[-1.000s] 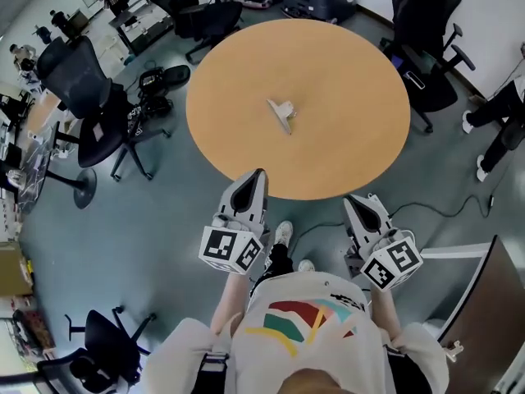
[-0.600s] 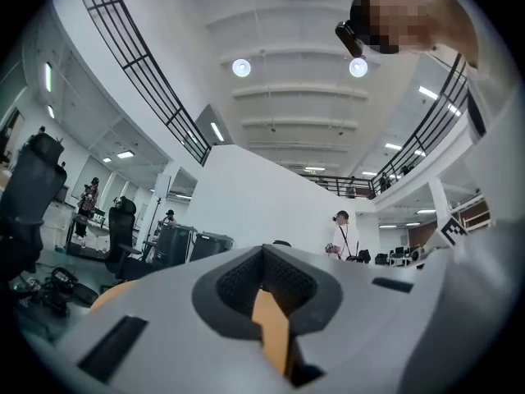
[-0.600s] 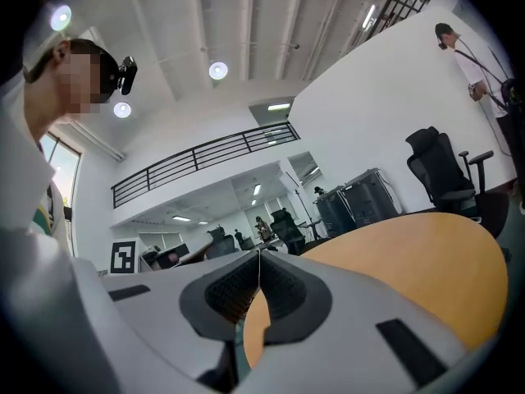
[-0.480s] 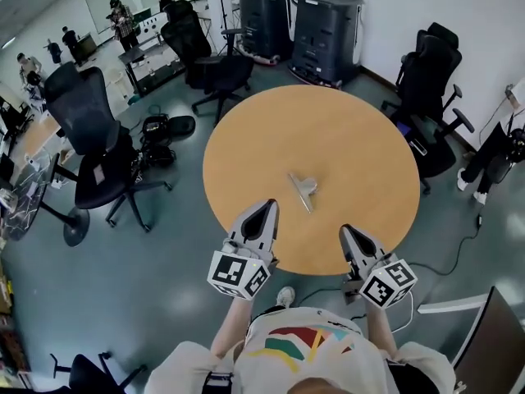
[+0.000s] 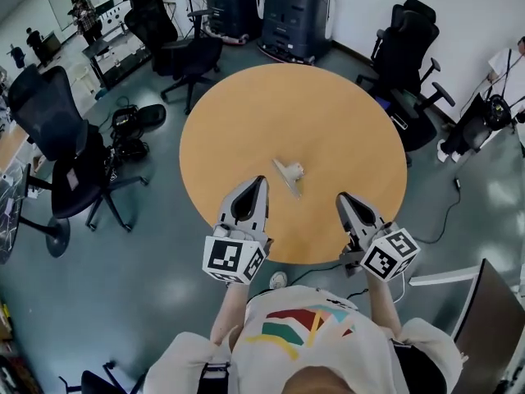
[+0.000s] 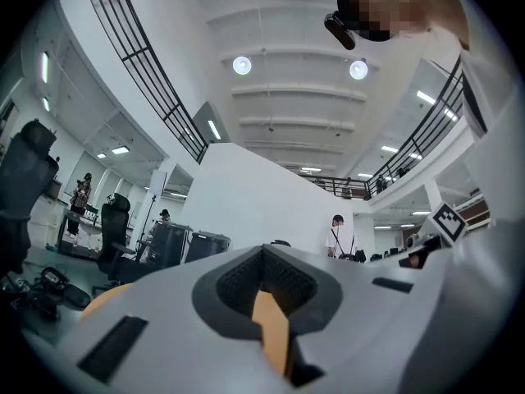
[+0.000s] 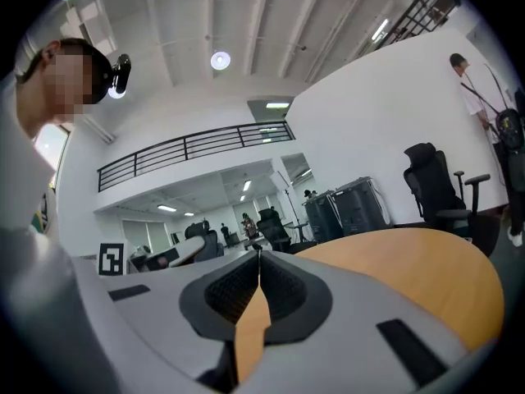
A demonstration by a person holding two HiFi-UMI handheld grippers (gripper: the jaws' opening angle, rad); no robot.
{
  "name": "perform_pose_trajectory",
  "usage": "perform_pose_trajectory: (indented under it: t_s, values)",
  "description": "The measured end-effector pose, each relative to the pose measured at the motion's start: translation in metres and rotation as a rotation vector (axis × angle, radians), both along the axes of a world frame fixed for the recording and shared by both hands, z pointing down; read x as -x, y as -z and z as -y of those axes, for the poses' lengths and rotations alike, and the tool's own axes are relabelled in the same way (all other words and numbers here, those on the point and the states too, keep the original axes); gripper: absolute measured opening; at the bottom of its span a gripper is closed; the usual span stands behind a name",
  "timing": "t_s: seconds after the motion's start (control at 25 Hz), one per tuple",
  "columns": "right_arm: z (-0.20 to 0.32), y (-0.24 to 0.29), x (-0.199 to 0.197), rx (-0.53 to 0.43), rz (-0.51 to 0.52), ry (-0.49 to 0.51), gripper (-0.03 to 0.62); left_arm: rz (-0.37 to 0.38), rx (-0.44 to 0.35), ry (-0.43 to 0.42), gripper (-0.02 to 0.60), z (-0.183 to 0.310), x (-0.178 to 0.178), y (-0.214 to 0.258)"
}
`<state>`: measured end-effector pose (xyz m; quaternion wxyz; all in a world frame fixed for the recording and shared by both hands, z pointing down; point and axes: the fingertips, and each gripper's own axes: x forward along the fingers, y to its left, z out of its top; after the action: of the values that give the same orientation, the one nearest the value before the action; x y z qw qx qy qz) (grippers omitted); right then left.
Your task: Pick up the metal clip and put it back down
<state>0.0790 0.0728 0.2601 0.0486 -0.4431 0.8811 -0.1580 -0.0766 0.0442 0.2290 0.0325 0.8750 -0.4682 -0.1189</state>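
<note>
1. Head view, main surface: round wooden table on a grey-green floor, its top bare apart from item 2.
2. Metal clip: lies flat on the table, on the half nearer the person and close to that near edge. It touches neither gripper.
3. Left gripper: held over the near rim of the table, tips pointing toward the clip from its left side, near it but apart. The left gripper view shows the jaws pressed together with nothing between them.
4. Right gripper: held over the near rim to the right of the clip, also apart from it. The right gripper view shows the jaws meeting in a closed seam, empty, with the tabletop stretching beyond.
5. Marker cubes: one at the rear of each gripper, left and right.
6. Surroundings: black office chairs at left, upper left and upper right; two dark cabinets beyond the table; a person in a white top at the right edge.
</note>
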Motion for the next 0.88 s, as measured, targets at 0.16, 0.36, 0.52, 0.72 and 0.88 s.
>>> perform_pose_trajectory:
  t_s: [0.16, 0.36, 0.52, 0.72, 0.88]
  values:
    - [0.013, -0.011, 0.019, 0.017, -0.048, 0.074, 0.015, 0.010, 0.001, -0.006, 0.043, 0.020, -0.010, -0.008]
    - [0.035, -0.011, -0.001, 0.007, -0.020, 0.041, 0.015, 0.039, 0.055, -0.031, 0.043, 0.036, -0.048, -0.021]
    - [0.070, -0.044, -0.027, 0.045, -0.136, 0.011, 0.186, 0.052, 0.070, -0.013, 0.043, 0.055, -0.074, -0.034]
    - [0.120, -0.080, -0.043, 0.094, -0.182, 0.023, 0.258, 0.078, 0.140, 0.044, 0.043, 0.077, -0.088, -0.051]
    - [0.157, -0.115, -0.030, 0.152, -0.174, 0.126, 0.258, 0.117, 0.186, 0.097, 0.043, 0.099, -0.083, -0.073]
